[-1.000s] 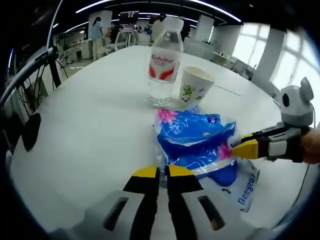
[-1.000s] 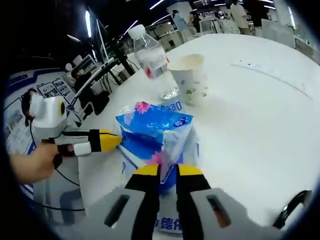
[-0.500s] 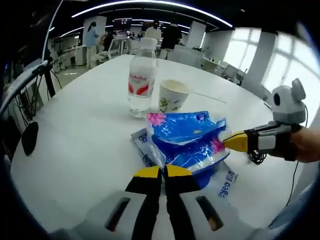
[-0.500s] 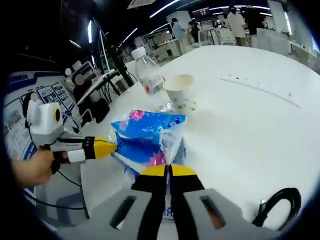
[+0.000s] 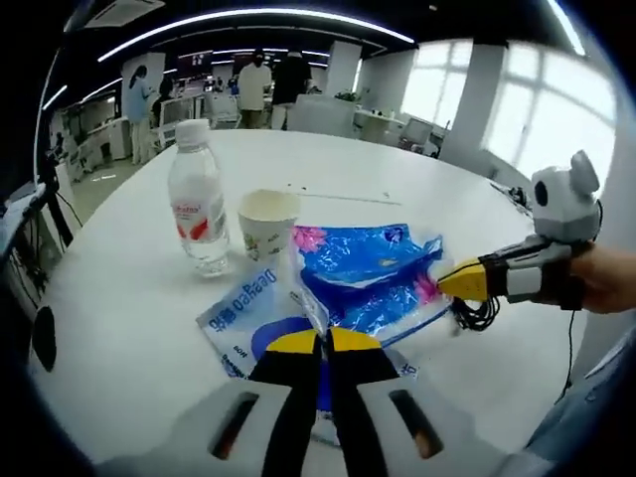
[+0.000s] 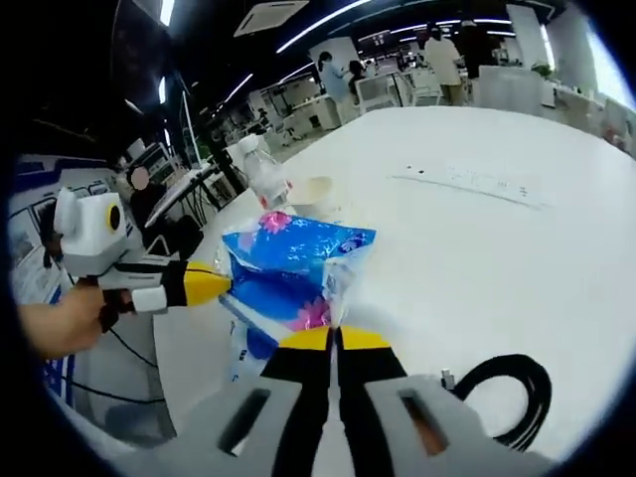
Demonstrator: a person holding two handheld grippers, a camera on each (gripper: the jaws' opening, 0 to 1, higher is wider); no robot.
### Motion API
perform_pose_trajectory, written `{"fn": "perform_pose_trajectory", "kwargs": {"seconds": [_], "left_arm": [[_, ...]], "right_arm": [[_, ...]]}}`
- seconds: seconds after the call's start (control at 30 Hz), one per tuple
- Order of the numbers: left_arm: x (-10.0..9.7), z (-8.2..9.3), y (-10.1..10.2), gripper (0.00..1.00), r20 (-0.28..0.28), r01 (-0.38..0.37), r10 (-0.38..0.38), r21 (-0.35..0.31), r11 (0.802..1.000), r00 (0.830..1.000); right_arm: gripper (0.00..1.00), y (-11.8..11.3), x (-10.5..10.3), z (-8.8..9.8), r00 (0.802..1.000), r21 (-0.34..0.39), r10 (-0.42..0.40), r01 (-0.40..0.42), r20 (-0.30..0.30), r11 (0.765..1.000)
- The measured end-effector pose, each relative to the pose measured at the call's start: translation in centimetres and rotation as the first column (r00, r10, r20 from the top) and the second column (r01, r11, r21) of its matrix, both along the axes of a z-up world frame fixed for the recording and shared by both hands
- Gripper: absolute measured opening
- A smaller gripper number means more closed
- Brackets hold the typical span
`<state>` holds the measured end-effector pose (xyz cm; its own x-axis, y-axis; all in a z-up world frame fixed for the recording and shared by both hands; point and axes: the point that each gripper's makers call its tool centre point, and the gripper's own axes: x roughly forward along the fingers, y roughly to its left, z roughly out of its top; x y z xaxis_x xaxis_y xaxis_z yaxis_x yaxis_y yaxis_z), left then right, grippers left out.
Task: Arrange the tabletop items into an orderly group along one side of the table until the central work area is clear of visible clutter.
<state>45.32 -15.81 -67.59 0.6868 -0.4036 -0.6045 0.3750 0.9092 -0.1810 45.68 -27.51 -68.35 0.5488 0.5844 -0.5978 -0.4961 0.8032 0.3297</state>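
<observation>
So both grippers have hold of the blue tissue pack at once: the left gripper has its jaws pinched together on the near edge of the plastic wrap, and the right gripper is clamped the same way on the opposite end, which you can see from the left gripper view, where its yellow tips come in from the right and bite the wrap. The pack looks held up a bit off the white table, with a second flat pack lying under it, though I can't tell for sure whether they touch. The water bottle and paper cup stand just beside each other at the far left of the pack. Main worry, I'd say: both grips are on thin film, not the body, so if the hands pull apart the wrap could tear or slip out of one side and the pack drops. Swinging it left could also knock the cup over, since it's light and close. And there's a black cable coiled near the right gripper that could snag.
</observation>
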Motion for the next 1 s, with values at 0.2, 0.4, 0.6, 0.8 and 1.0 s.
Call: {"fn": "perform_pose_trajectory", "kwargs": {"seconds": [0.2, 0.4, 0.6, 0.8, 1.0], "left_arm": [[0.7, 0.4, -3.0, 0.00, 0.009, 0.087, -0.088, 0.006, 0.996, 0.996], [1.9, 0.9, -6.6, 0.00, 0.018, 0.165, -0.165, -0.001, 0.986, 0.986], [2.7, 0.8, -9.8, 0.00, 0.011, 0.244, -0.244, 0.009, 0.970, 0.970], [4.1, 0.4, -12.7, 0.00, -0.008, 0.290, -0.290, 0.006, 0.957, 0.957], [5.5, 0.4, -16.2, 0.00, -0.007, 0.355, -0.355, 0.023, 0.934, 0.935]], "right_arm": [[0.00, -3.0, 0.5, 1.0, 0.998, -0.001, -0.055, 0.055, 0.015, 0.998], [0.00, -6.6, 0.8, 1.3, 0.991, -0.005, -0.130, 0.130, 0.023, 0.992], [0.00, -9.6, 1.5, 1.5, 0.981, -0.007, -0.191, 0.191, 0.030, 0.982], [0.00, -12.4, 2.4, 1.6, 0.969, -0.011, -0.243, 0.244, 0.041, 0.970], [0.00, -15.9, 3.8, 1.6, 0.950, -0.017, -0.307, 0.308, 0.052, 0.951]]}}
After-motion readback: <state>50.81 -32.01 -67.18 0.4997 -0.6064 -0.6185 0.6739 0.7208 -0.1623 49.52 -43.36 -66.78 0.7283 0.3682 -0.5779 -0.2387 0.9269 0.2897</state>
